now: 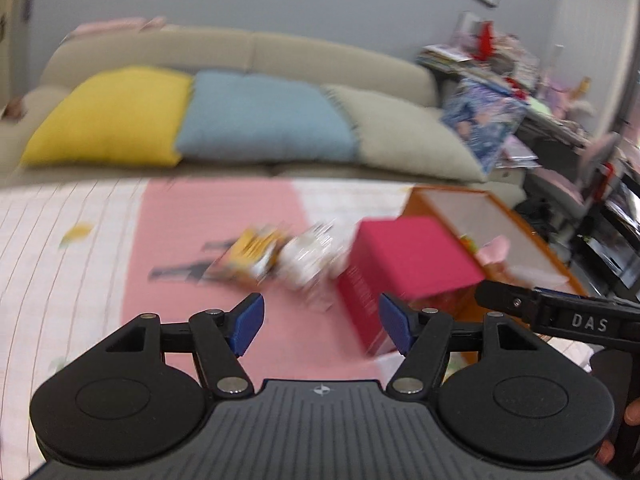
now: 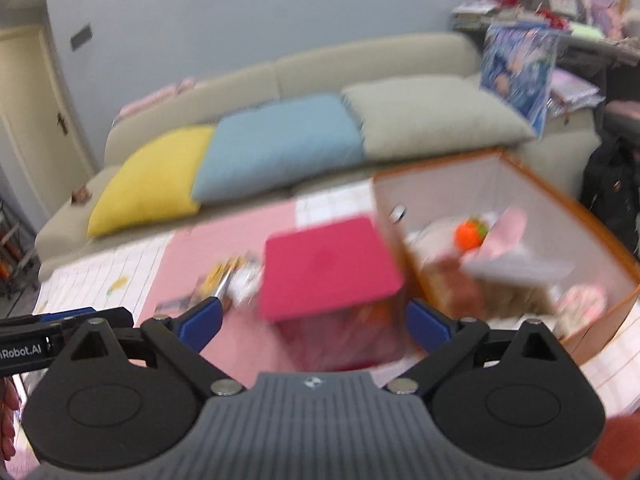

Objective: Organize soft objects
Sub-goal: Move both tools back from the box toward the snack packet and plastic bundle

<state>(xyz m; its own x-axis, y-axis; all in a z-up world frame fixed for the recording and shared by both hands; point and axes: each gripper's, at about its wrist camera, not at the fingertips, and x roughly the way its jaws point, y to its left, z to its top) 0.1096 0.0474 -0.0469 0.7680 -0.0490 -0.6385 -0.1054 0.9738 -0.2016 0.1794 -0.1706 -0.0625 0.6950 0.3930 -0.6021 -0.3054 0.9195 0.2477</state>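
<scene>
Both views are motion-blurred. My left gripper [image 1: 322, 322] is open, nothing between its blue pads [image 1: 248, 322]; it hovers over a pink mat [image 1: 208, 240]. A magenta box [image 1: 408, 264] stands just ahead to the right. My right gripper [image 2: 316, 322] is open wide, and the magenta box [image 2: 332, 268] lies ahead between its fingers without touching them. An orange-rimmed fabric bin [image 2: 440, 184] beside the box holds soft toys: an orange ball [image 2: 470, 236] and a pink plush [image 2: 508, 224]. Yellow and white packets [image 1: 276, 256] lie on the mat.
A beige sofa [image 1: 248, 48] behind the mat carries yellow [image 1: 116, 116], blue [image 1: 260, 120] and beige [image 1: 404, 136] cushions. Cluttered shelves [image 1: 520, 72] stand at the right. The right gripper's body [image 1: 560, 316] shows at the left view's right edge.
</scene>
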